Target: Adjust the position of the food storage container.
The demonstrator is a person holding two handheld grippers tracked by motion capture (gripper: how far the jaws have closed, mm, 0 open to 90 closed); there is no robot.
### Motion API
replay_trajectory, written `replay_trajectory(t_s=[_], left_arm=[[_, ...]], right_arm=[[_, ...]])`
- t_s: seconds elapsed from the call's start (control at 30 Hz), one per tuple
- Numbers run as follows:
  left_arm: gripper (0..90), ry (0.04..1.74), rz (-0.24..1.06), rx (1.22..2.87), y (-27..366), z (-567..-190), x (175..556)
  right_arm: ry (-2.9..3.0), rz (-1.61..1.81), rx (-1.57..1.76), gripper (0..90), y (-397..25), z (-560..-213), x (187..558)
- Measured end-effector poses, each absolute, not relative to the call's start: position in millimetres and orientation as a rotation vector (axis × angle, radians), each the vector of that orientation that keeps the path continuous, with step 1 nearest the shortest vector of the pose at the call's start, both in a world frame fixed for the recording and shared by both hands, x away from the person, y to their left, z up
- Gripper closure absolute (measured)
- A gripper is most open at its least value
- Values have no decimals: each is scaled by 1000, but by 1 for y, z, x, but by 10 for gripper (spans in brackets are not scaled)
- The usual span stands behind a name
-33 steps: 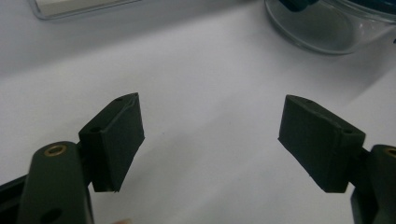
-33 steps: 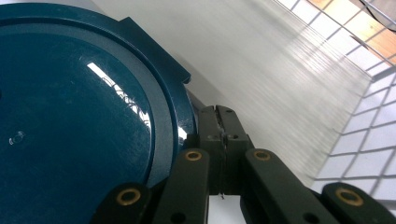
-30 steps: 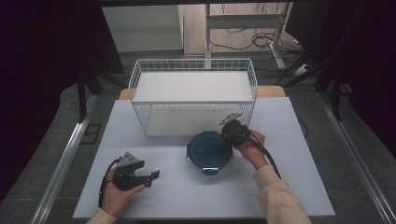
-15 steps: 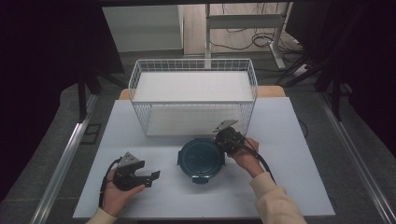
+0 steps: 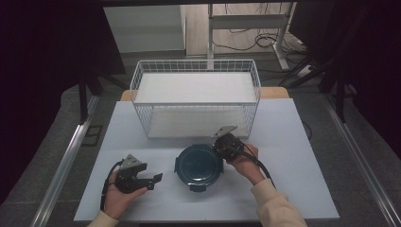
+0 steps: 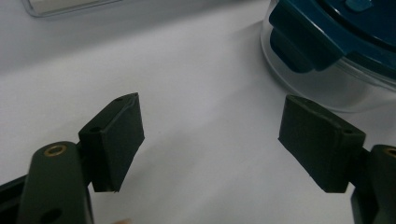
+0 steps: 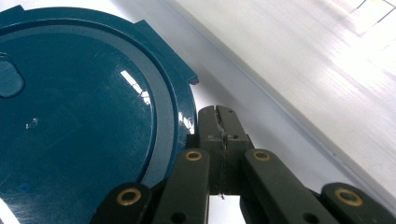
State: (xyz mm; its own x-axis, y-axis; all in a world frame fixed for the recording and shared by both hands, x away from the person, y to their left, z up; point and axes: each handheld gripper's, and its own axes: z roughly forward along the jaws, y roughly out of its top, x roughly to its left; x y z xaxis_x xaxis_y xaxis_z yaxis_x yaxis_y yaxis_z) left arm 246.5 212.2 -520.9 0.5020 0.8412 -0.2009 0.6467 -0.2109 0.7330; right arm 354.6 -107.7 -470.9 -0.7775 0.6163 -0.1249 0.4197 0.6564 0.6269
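Your right gripper (image 5: 222, 147) is clenched with its jaws pressed together at the right rim of the blue-lidded container (image 5: 198, 166), which stands on the counter (image 5: 293, 142) before the wire basket (image 5: 196, 101), while your left gripper (image 5: 150, 179) rests released, well apart.

A white wire basket (image 5: 196, 101) with a pale flat liner stands at the far middle of the white worktop (image 5: 302, 156), and beyond it, on the grey floor, cables (image 5: 257, 40) trail around metal frame legs (image 5: 210, 30).
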Motion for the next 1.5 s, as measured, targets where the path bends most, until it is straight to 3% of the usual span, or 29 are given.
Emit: replay_trajectory(t_s=[0.63,0.8,1.0,1.13,1.23,1.33,1.5], left_arm=[[209,1231,285,1910,215,-519,246],[209,1233,280,1904,215,-518,246],[228,1241,184,1843,216,-513,245],[228,1245,190,1838,217,-513,245],[226,1242,196,1845,216,-513,245],[224,1241,184,1837,216,-512,244],[222,1232,154,1825,215,-510,243]], right_arm=[[2593,901,737,900,-101,-472,342],[2494,998,763,900,-118,-458,328],[2469,1091,784,888,-143,-455,305],[2469,1197,845,757,-167,-461,290],[2484,1286,919,516,-183,-467,281],[2447,1311,951,344,-192,-473,272],[2426,1356,1047,257,-199,-477,271]])
